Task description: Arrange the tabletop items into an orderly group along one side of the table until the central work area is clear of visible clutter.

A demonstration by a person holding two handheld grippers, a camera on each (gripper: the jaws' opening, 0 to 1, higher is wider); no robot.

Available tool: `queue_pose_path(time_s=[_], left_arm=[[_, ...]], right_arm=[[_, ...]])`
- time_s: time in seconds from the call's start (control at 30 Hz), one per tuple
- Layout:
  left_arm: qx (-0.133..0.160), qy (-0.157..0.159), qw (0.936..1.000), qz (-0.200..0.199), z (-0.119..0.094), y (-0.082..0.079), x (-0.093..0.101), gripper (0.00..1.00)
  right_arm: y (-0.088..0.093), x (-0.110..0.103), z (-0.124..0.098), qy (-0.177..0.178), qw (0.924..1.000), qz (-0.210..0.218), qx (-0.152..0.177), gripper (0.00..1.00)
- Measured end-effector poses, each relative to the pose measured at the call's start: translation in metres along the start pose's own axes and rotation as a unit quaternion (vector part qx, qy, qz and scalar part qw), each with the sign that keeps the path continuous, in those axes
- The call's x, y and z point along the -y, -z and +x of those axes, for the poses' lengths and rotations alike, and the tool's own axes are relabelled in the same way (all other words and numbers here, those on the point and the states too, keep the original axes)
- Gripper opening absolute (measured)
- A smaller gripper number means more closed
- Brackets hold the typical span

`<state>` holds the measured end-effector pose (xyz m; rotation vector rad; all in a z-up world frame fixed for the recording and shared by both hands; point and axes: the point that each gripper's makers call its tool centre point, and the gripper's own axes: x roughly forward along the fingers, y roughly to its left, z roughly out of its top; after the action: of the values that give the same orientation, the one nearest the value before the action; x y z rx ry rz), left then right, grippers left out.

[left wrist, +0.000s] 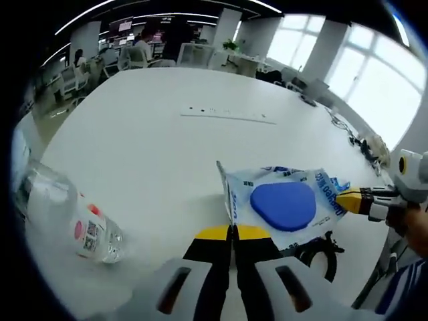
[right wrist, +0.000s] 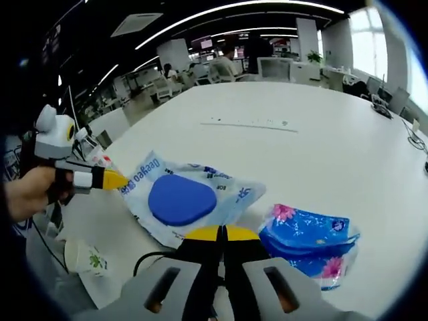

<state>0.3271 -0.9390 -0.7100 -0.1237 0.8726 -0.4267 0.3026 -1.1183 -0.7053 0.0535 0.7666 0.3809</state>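
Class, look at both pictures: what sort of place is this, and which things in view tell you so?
Most likely an open-plan office. A large white table stands in front; behind it are desks with monitors, office chairs with people seated, long ceiling strip lights and big windows.

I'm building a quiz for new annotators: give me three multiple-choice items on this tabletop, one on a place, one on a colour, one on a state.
1. In the right gripper view, where is the tissue pack?
A. on top of the wet wipes pack
B. right of the wet wipes pack, on the table
C. inside a cup

2. What colour is the wet wipes pack's lid?
A. red
B. green
C. blue

3. How is the water bottle placed?
A. lying on its side
B. standing upright
C. held in the air

Answers:
1. B: the tissue pack lies beside the wet wipes pack on the table.
2. C: the lid is plainly blue.
3. A: the water bottle lies flat.
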Motion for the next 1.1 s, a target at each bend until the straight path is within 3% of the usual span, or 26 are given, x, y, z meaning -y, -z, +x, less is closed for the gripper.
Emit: queue_pose_path(time_s=[0.17, 0.27, 0.4, 0.5, 0.8, 0.93, 1.1], left_arm=[[-0.012, -0.005, 0.9999, -0.008, 0.007, 0.01, -0.007, 0.01], [-0.014, -0.005, 0.9999, -0.004, 0.01, 0.012, -0.007, 0.01], [-0.014, -0.008, 0.9999, 0.003, 0.015, 0.012, -0.007, 0.02], [-0.014, -0.008, 0.9999, 0.001, 0.018, 0.013, -0.008, 0.02], [-0.02, -0.016, 0.9997, -0.002, 0.02, 0.025, -0.013, 0.02], [-0.022, -0.015, 0.9996, -0.011, 0.019, 0.029, -0.015, 0.02], [-0.024, -0.017, 0.9995, -0.011, 0.02, 0.03, -0.018, 0.02]], right_arm=[[0.003, 0.001, 0.007, -0.003, 0.9998, -0.017, -0.008, 0.0], [0.006, 0.003, 0.011, 0.001, 0.9995, -0.029, -0.016, 0.0], [0.015, 0.009, 0.014, 0.012, 0.9995, -0.011, -0.029, 0.0], [0.02, 0.012, 0.019, 0.017, 0.9987, -0.032, -0.036, 0.0], [0.023, 0.012, 0.032, 0.015, 0.9973, -0.049, -0.052, 0.0], [0.023, 0.014, 0.033, 0.022, 0.9953, -0.074, -0.059, 0.0], [0.023, 0.015, 0.032, 0.021, 0.9951, -0.072, -0.064, 0.04]])
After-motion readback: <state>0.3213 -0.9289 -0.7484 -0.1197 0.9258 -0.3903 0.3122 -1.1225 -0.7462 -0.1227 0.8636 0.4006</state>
